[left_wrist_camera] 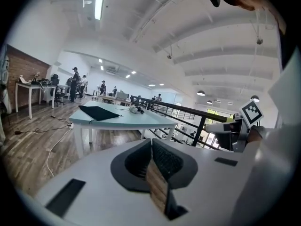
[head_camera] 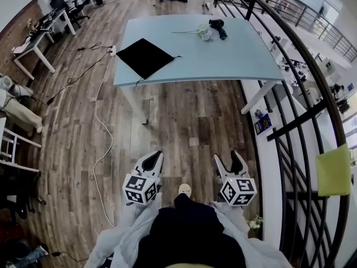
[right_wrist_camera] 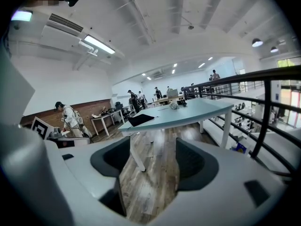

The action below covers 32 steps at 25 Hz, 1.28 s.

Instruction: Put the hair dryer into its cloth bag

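Hair dryer (head_camera: 218, 27) on bench's (head_camera: 240, 60) far side, well apart from limp flat cloth bag (head_camera: 145, 57); prob. rigid, smooth plastic, so take by handle; left gripper (head_camera: 153, 158) fingers pressed together, right gripper's (head_camera: 227, 159) spread, both empty.

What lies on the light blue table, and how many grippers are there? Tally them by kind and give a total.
cloth bag: 1
hair dryer: 1
pale bundle beside the dryer, too small to identify: 1
grippers: 2 (left gripper, right gripper)
Total: 5
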Tool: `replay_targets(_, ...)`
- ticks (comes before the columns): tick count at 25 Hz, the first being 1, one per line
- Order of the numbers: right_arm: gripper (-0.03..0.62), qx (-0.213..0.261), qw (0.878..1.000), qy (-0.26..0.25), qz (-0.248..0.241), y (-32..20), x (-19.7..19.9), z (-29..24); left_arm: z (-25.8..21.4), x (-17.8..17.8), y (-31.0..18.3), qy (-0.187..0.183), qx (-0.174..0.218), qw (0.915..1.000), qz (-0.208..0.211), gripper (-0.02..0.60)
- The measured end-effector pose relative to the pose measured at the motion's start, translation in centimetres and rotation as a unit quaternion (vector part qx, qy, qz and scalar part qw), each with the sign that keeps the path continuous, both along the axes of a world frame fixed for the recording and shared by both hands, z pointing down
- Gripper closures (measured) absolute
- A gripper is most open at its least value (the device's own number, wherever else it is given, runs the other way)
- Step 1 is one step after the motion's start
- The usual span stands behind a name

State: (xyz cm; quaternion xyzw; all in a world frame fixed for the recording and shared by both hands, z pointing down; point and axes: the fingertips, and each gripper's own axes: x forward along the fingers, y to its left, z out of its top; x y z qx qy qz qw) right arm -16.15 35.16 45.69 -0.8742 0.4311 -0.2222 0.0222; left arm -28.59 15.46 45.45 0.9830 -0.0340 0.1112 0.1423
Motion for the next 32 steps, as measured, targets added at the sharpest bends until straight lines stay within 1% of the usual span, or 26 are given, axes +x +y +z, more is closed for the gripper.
replay_targets(3, 0.290, 0.000, 1.000, 0.000, 0.000, -0.2, 1.8, 0.2, 0.1, 1.9, -0.4, 0.005, -0.014, 0.9999, -0.006, 0.565)
replay_targets(6, 0.290, 0.003, 1.000, 0.000, -0.002, -0.7, 3.6, 0.3, 0.2, 3.3, -1.3, 0.010, -0.017, 0.9996, -0.021, 0.558)
replay_targets(7, 0.290, 0.005, 1.000, 0.000, -0.004, -0.9, 4.1, 0.4, 0.3, 3.7, -1.5, 0.010, -0.019, 0.9995, -0.025, 0.532)
replay_targets(9, 0.290, 0.007, 1.000, 0.002, -0.010, -1.3, 4.9, 0.6, 0.6, 4.2, -1.8, 0.012, -0.026, 0.9991, -0.030, 0.417)
replay_targets(10, 0.290, 0.007, 1.000, 0.004, -0.014, -1.5, 5.2, 0.6, 0.6, 4.4, -2.0, 0.013, -0.029, 0.9989, -0.033, 0.408)
replay_targets(14, 0.290, 0.009, 1.000, 0.004, -0.024, -2.2, 5.9, 0.9, 0.8, 4.6, -2.1, 0.014, -0.031, 0.9984, -0.045, 0.408)
replay_targets(18, 0.290, 0.011, 0.999, -0.004, -0.034, -2.7, 5.2, 1.5, 1.4, 4.0, -2.1, 0.003, -0.029, 0.9984, -0.049, 0.408)
replay_targets(23, 0.290, 0.021, 0.999, -0.019, -0.035, -2.5, 4.9, 1.9, 1.3, 3.9, -2.1, 0.008, -0.029, 0.9980, -0.055, 0.419)
replay_targets(26, 0.290, 0.023, 0.999, -0.019, -0.030, -2.8, 5.7, 2.1, 1.6, 4.5, -2.2, 0.008, -0.028, 0.9982, -0.053, 0.431)
replay_targets(32, 0.290, 0.027, 0.999, -0.016, -0.033, -4.3, 7.7, 2.0, 1.4, 7.0, -3.1, 0.012, -0.024, 0.9987, -0.042, 0.431)
